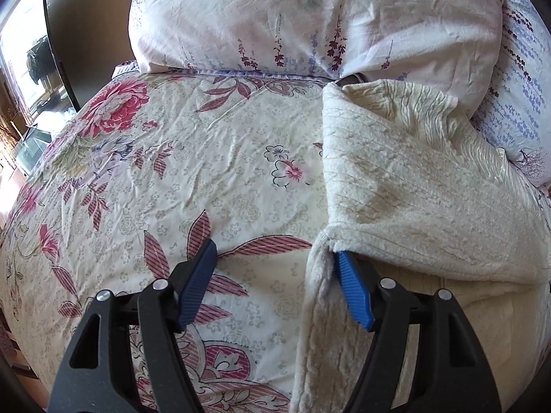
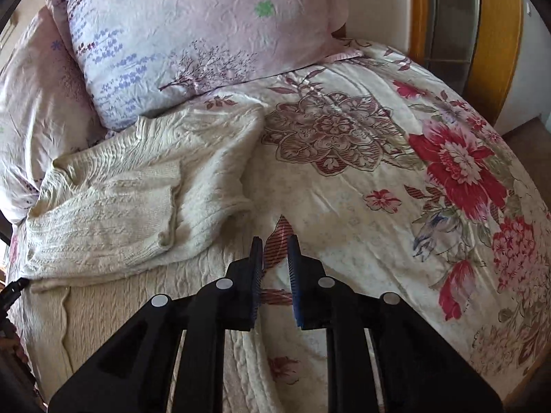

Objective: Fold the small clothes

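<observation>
**Two grippers over a half-folded cream sweater on a flowered bed**

Nearest the left camera, the left gripper (image 1: 275,253) has its blue fingers spread wide. One pad hovers over the bedspread (image 1: 179,172); the other is tucked under a folded edge of the cream sweater (image 1: 396,192), with nothing pinched between them. Nearest the right camera, the right gripper (image 2: 275,244) has its fingers close together with a narrow gap, and nothing sits in that gap.

The bedspread (image 2: 378,206) is cream, wrinkled, and printed with large red and pink flowers and striped maroon leaves. It covers the whole bed.

The sweater (image 2: 137,199) is a cable-knit, off-white and fuzzy. It lies on the left half of the bed in the right camera's view, its lower part flat near the close edge and its upper part doubled over, with a sleeve laid across the body. Its far end touches the pillows.

Two pale pillows (image 2: 193,34) with purple sprigs lie along the head of the bed (image 1: 310,17). Beyond them, a wooden door frame (image 2: 496,34) stands at the right far corner; a bright window (image 1: 31,62) shows at the left.
</observation>
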